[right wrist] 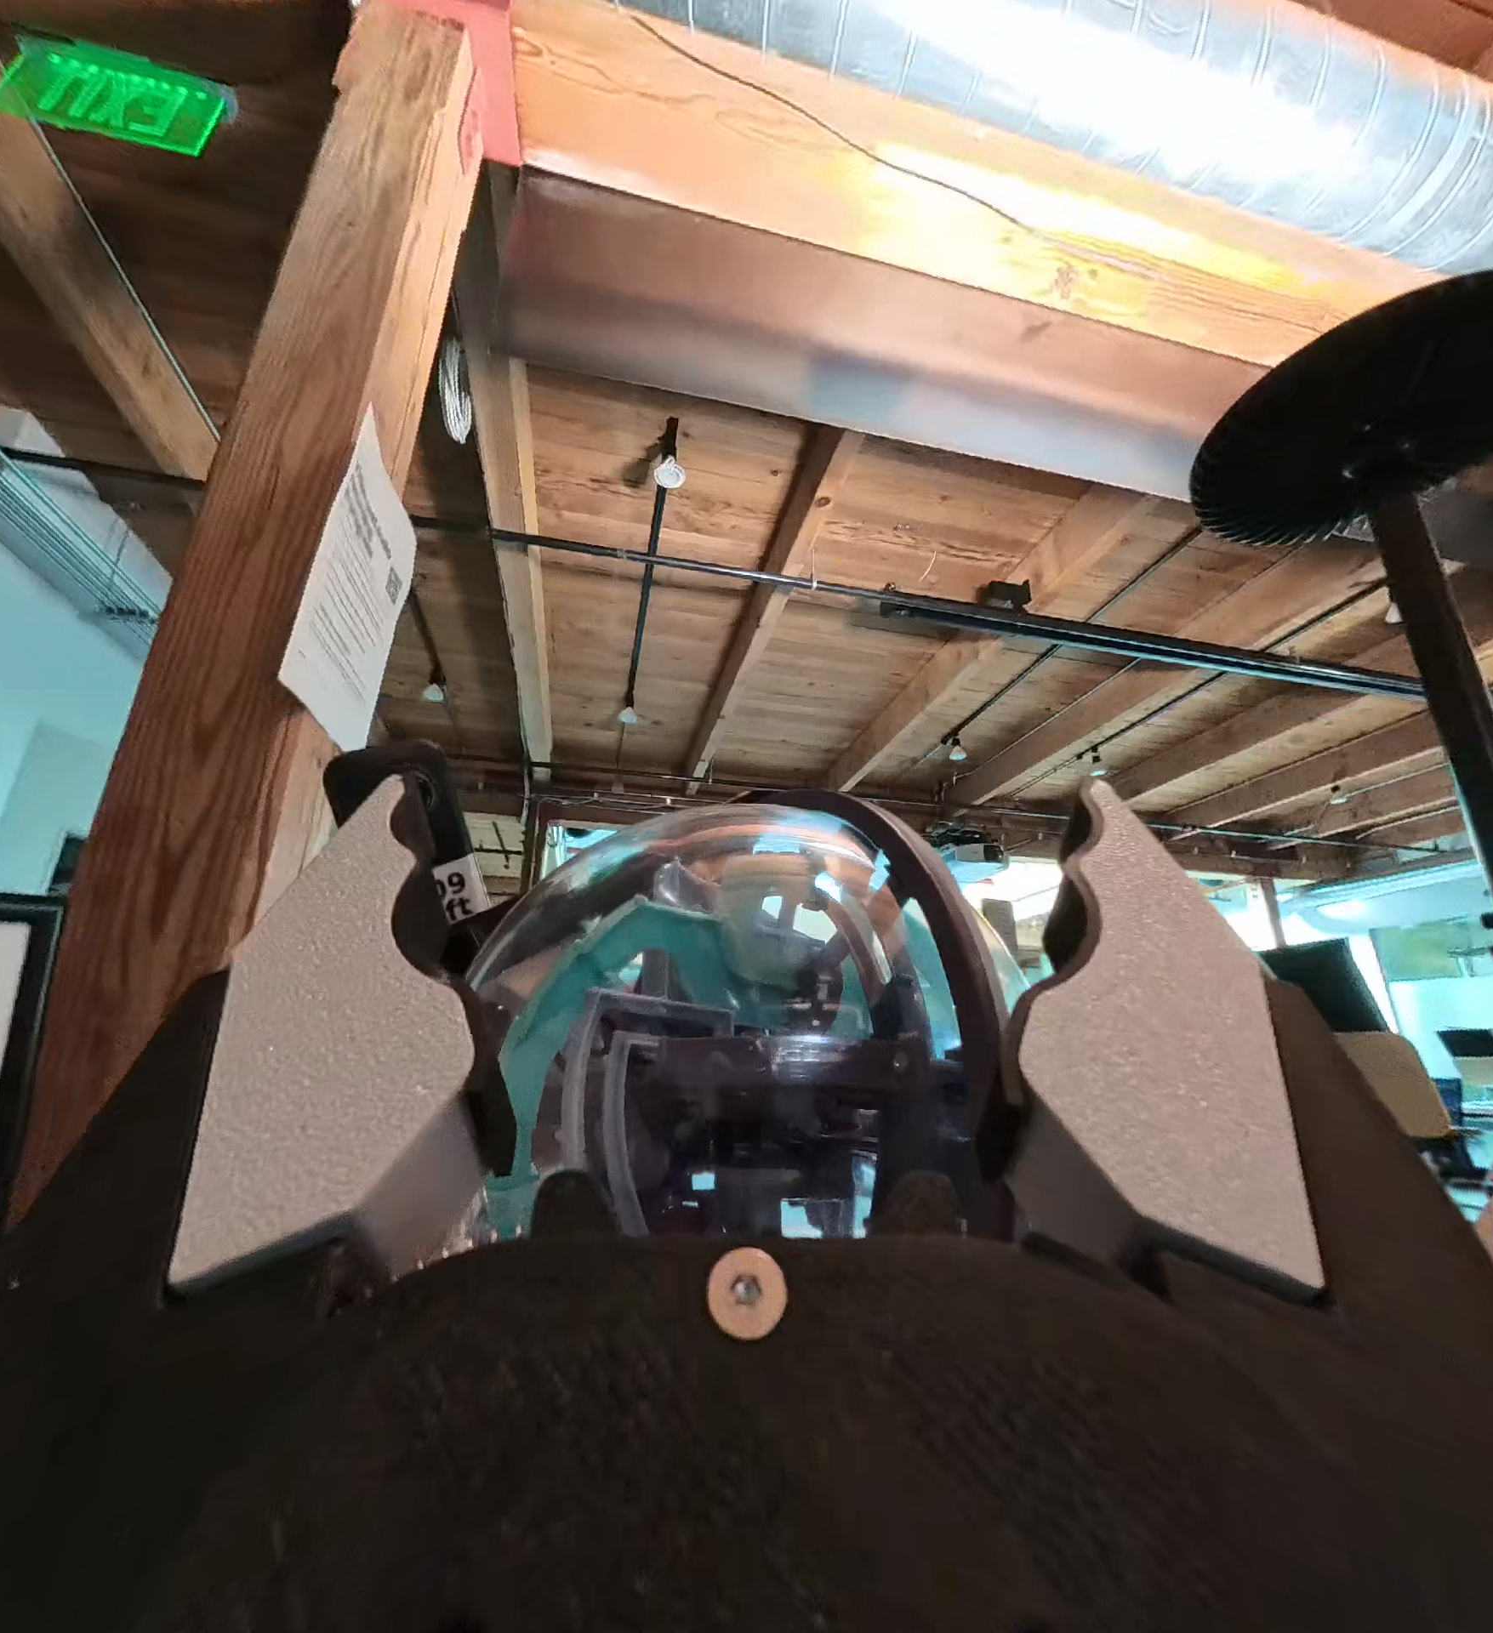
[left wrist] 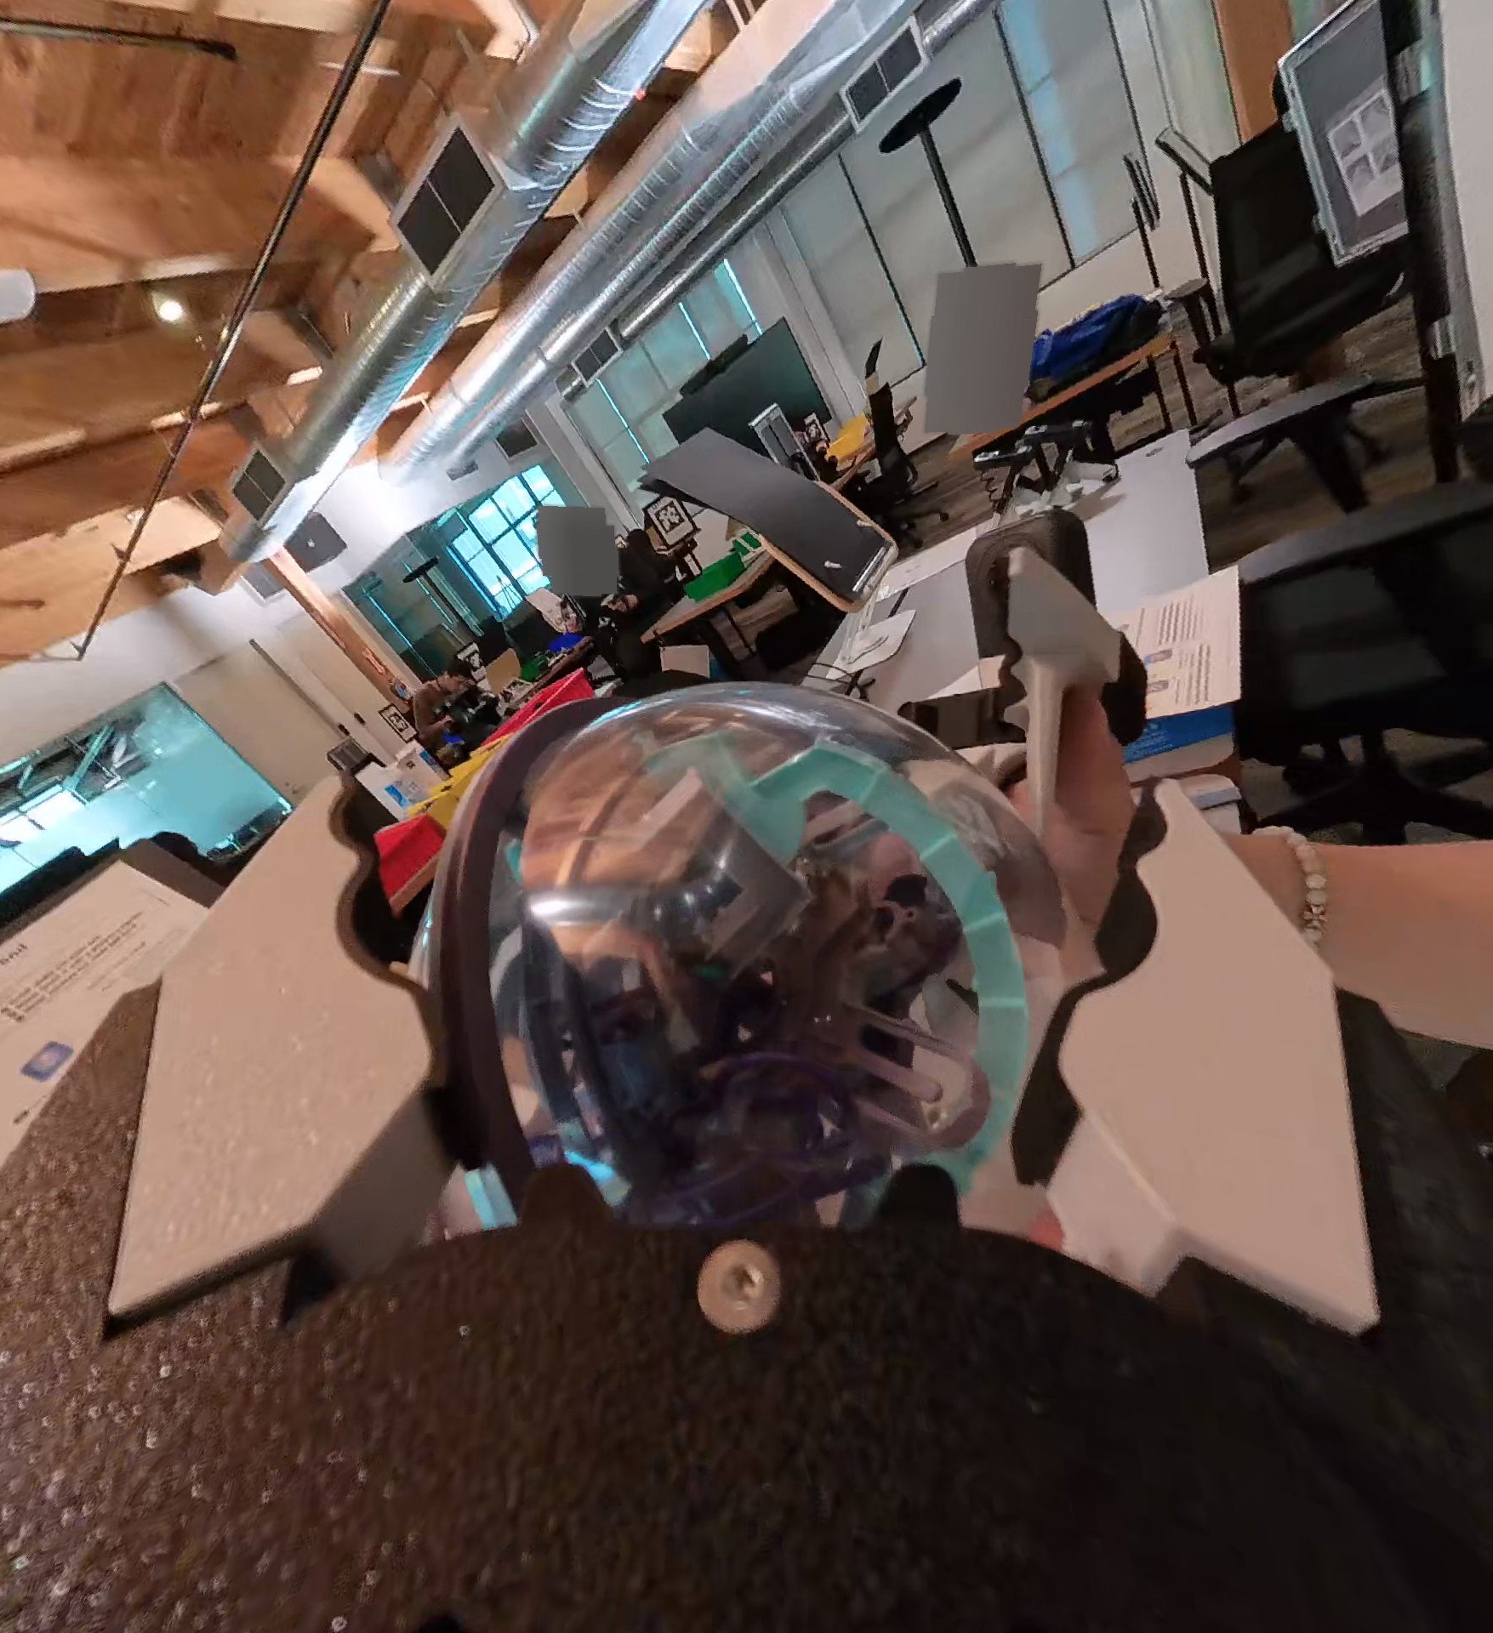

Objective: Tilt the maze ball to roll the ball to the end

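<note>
The maze ball (left wrist: 725,954), a clear sphere with a teal track (left wrist: 986,928) and dark ramps inside, sat low in the centre of both wrist views, held up in the air between the two tools rather than resting on any counter. In the left wrist view the left gripper (left wrist: 738,954) had its grey jaws pressed against either flank of the sphere, clenched on it. The right gripper (right wrist: 742,954) gripped it likewise in its own view, its jaws touching the shell on both sides, with the wooden ceiling (right wrist: 725,619) filling the frame above. At the right of the left wrist view a hand (left wrist: 1078,848) with a beaded bracelet (left wrist: 1308,884) was wrapped round the other tool's grey fingers (left wrist: 1052,636).

The small rolling ball could not be made out among the reflections. The tilting step seemed to be under way, with the end not visibly reached. The next move probably called for a slow, joint rotation of both wrists, keeping grip even so the sphere did not slip.
</note>
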Motion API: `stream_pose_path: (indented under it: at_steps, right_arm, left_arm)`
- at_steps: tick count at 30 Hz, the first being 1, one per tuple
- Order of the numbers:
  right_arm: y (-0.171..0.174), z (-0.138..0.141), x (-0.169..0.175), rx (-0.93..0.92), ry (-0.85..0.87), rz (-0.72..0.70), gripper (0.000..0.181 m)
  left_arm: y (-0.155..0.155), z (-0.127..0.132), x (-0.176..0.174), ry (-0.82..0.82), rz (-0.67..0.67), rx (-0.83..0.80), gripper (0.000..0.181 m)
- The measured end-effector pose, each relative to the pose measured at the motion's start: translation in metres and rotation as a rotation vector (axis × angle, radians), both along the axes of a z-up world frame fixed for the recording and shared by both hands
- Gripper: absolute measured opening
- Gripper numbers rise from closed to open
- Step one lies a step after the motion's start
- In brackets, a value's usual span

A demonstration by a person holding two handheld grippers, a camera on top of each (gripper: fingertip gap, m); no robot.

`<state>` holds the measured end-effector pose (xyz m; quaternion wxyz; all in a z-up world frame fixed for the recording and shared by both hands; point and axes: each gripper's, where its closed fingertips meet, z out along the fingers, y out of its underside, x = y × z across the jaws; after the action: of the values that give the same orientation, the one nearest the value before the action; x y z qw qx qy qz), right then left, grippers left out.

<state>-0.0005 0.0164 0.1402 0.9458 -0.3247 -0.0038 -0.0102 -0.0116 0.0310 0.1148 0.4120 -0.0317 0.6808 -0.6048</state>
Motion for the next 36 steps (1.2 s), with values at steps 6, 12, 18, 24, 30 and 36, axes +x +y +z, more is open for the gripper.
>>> stream_pose_path:
  at_steps: [6, 12, 18, 24, 30, 36]
  right_arm:
    - [0.007, -0.004, 0.013, -0.009, 0.035, 0.009, 0.136]
    - [0.005, -0.01, 0.017, 0.002, 0.057, 0.019, 0.136]
    - [-0.004, -0.006, 0.003, 0.049, -0.019, 0.023, 0.133]
    - [-0.016, 0.013, -0.024, 0.084, -0.136, 0.018, 0.132]
    - [-0.026, 0.026, -0.054, 0.087, -0.27, -0.029, 0.131]
    - [-0.035, 0.031, -0.079, 0.118, -0.389, -0.048, 0.13]
  left_arm:
    - [0.008, -0.002, 0.01, 0.04, -0.006, -0.036, 0.156]
    - [0.007, -0.008, 0.014, 0.052, 0.006, -0.033, 0.155]
    - [-0.001, -0.005, -0.001, -0.052, 0.002, 0.017, 0.155]
    - [-0.01, 0.013, -0.026, -0.187, -0.014, 0.035, 0.156]
    - [-0.017, 0.024, -0.05, -0.315, -0.066, 0.02, 0.155]
    - [-0.024, 0.028, -0.071, -0.43, -0.087, 0.049, 0.155]
